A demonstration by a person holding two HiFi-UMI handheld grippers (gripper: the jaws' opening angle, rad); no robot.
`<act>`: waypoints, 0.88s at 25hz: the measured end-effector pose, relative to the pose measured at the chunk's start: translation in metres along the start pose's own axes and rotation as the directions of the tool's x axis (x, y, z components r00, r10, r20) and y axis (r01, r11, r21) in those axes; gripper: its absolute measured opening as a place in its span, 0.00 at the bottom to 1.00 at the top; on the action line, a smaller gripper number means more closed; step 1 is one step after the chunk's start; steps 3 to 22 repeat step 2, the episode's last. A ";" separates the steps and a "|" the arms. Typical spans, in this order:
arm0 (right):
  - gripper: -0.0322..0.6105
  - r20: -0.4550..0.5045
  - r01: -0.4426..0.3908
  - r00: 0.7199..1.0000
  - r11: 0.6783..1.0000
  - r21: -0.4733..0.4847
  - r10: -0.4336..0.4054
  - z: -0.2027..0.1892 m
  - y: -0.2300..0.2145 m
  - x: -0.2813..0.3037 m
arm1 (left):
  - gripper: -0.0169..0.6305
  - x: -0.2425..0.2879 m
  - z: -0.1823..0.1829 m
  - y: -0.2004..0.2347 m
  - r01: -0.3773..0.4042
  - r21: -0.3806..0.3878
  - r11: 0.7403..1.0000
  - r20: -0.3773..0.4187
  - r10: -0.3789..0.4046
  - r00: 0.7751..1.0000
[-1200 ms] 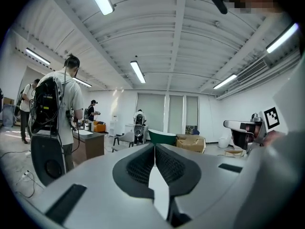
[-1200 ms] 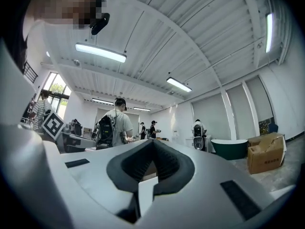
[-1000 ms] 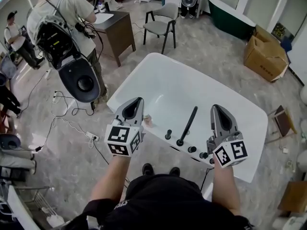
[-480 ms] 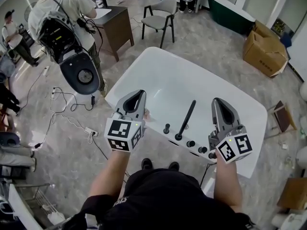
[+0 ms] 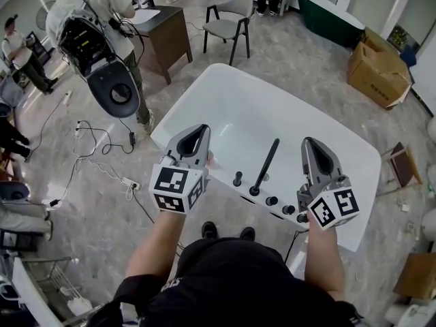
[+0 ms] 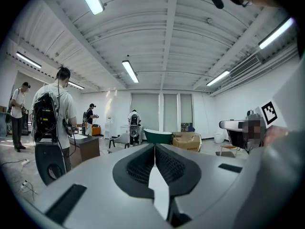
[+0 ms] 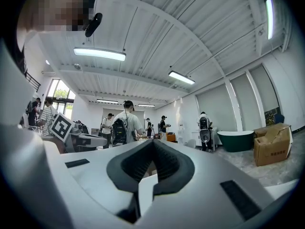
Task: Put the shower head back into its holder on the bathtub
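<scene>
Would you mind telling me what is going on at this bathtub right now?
A person stands at the near edge of a white bathtub with a gripper in each hand. The left gripper and the right gripper both have their jaws closed on nothing and are held over the tub's near rim, one on each side of the black fittings. Neither touches the slim black shower head, which appears to rise at a tilt from its holder among the knobs.

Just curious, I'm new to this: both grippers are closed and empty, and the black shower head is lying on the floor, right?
No: the head view shows the black shower head on the white bathtub rim, between the left gripper and right gripper. Both are closed and empty.
</scene>
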State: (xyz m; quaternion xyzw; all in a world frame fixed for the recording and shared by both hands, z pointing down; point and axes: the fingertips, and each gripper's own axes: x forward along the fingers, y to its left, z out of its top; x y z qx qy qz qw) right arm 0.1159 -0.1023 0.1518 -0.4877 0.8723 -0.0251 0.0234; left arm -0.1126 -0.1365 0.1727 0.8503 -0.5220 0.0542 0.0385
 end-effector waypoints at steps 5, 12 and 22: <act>0.07 -0.001 0.004 1.000 1.000 0.002 -0.004 -0.002 -0.001 -0.002 | 0.06 -0.001 -0.002 -0.002 0.003 0.002 1.000 -0.003 -0.003 1.000; 0.07 -0.001 0.004 1.000 1.000 0.002 -0.004 -0.002 -0.001 -0.002 | 0.06 -0.001 -0.002 -0.002 0.003 0.002 1.000 -0.003 -0.003 1.000; 0.07 -0.001 0.004 1.000 1.000 0.002 -0.004 -0.002 -0.001 -0.002 | 0.06 -0.001 -0.002 -0.002 0.003 0.002 1.000 -0.003 -0.003 1.000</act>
